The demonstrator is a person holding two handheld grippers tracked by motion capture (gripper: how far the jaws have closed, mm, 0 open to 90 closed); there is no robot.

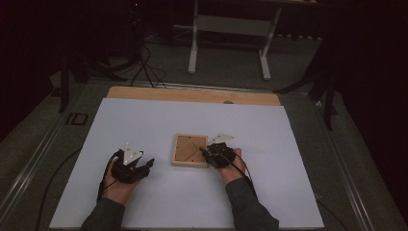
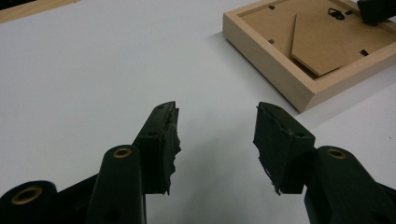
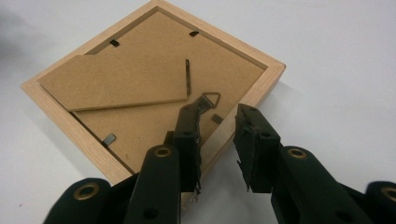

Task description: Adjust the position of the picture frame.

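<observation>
The white counter (image 1: 159, 115) lies bare on all sides of the picture frame (image 1: 190, 150), the one obstacle on it. The left gripper (image 2: 217, 140) has open counter ahead, the frame off to its right. The right gripper (image 3: 217, 135) sits at the frame's edge, its jaws apart over the rim with a metal hanger (image 3: 210, 99) just ahead.
</observation>
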